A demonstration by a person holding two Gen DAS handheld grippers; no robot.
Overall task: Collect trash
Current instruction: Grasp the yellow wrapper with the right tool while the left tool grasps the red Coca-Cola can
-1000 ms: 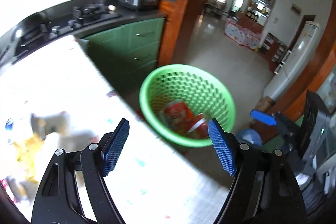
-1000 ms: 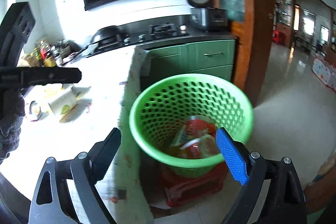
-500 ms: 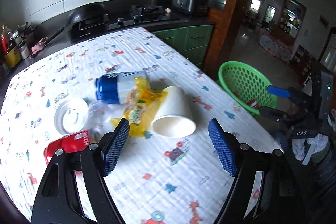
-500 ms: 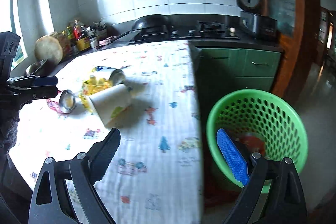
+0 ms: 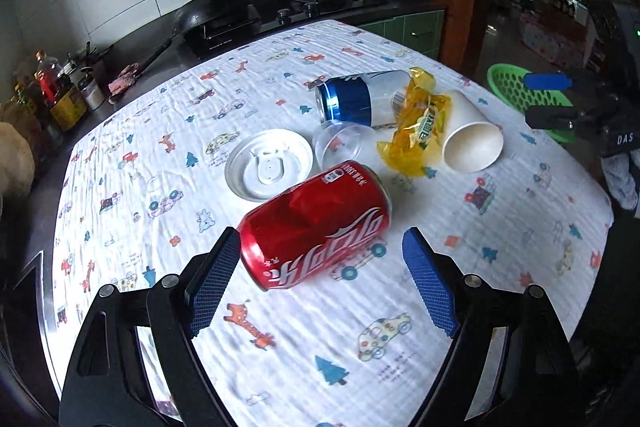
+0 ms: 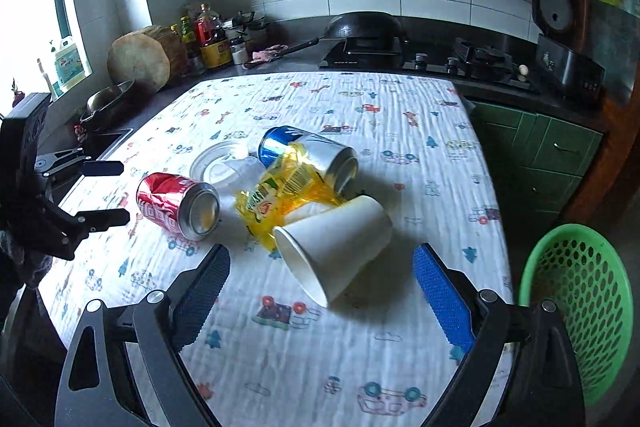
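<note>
My left claw (image 5: 320,273) hangs over the table (image 5: 400,367), its jaws opening — the red can (image 5: 316,225) lies in the gap ahead of them, and the left pad looks just beside the can's near end, though I cannot tell whether it touches; the right pad is clear of it. The can is dented and on its side, long axis running from near-left to far-right in my left view, base toward the right claw's side in the other view.

My right claw (image 6: 320,281) is open too, with nothing gripped. The paper cup (image 6: 334,243) lies on its side between and just beyond its fingers, mouth pointing toward me and a little left, closed bottom pointing away to the right.

Behind the cup, touching it, is the crumpled yellow wrapper (image 6: 282,197), draped against the blue can (image 6: 308,153). That can also lies flat, its blue end toward the far left of my right view and its silver end toward the cup. A clear cup (image 5: 342,143) lies on its side between the two cans, with the white lid (image 5: 268,165) flat beside it.

The green basket (image 6: 576,303) stands on the floor off the table's right edge — well apart from the trash, lower than the tabletop.
</note>
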